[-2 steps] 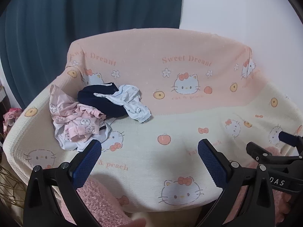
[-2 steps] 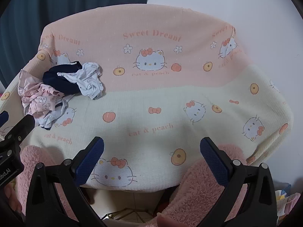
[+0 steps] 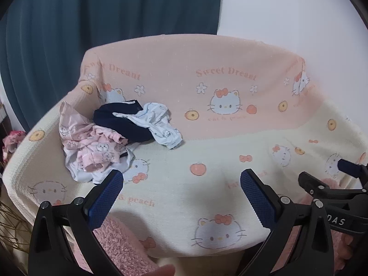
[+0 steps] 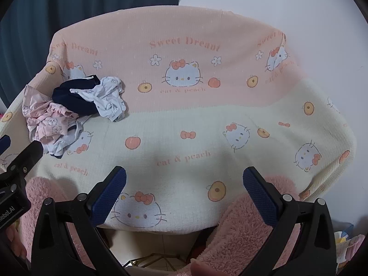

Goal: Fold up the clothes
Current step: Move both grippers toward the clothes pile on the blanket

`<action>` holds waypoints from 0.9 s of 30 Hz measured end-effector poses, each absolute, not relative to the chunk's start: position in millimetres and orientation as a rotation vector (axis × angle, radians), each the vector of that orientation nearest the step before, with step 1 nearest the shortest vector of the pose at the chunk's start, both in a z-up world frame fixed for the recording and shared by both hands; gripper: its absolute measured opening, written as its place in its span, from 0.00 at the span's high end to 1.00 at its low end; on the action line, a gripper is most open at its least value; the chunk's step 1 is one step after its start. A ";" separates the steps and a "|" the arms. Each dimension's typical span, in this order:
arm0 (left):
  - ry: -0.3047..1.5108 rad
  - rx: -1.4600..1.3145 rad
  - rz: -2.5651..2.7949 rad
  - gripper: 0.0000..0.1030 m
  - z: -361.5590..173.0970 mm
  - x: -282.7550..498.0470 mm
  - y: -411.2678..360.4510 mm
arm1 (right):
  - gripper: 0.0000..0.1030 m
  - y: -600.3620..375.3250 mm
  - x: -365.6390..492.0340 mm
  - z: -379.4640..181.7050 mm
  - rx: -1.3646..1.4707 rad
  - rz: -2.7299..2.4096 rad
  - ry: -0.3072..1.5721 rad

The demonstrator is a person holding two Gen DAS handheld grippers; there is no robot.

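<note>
A heap of small clothes lies at the back left of a sofa draped in a pink and cream cat-print blanket (image 3: 230, 161). In it are a pink printed garment (image 3: 92, 147), a navy garment (image 3: 119, 124) and a pale blue printed one (image 3: 158, 124). The right wrist view shows the same pink garment (image 4: 48, 119), navy garment (image 4: 73, 101) and pale blue garment (image 4: 108, 99). My left gripper (image 3: 181, 197) hovers open before the seat's front edge, nothing between its fingers. My right gripper (image 4: 184, 195) is open too, and empty.
A fluffy pink sleeve or throw (image 4: 248, 227) shows below the blanket's front edge. A dark teal curtain (image 3: 92, 23) hangs behind the sofa at left, with a white wall (image 3: 299, 18) at right. A gold wire basket (image 3: 9, 225) stands at the far left.
</note>
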State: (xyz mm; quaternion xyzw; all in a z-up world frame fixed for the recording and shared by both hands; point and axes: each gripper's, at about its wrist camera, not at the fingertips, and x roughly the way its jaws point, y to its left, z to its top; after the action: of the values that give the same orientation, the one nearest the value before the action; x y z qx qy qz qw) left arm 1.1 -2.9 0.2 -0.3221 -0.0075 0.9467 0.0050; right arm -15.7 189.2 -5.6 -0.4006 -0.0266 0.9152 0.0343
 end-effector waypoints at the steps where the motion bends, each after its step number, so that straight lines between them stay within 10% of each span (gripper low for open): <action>1: -0.049 -1.010 2.952 0.00 0.3 1.6 -4.3 | 0.00 189.2 -16.5 -4.0 -1.229 2.816 -0.079; 27: -0.086 -0.955 2.924 0.00 19.6 -28.0 -16.4 | 0.00 172.8 -55.8 26.6 -1.152 2.971 -0.152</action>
State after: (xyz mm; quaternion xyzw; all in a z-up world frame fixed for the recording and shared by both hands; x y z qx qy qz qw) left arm -28.0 -16.4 19.6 -0.3101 -0.0280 0.9498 0.0321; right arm -55.8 172.8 26.6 -0.3610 -0.0476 0.9310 -0.0244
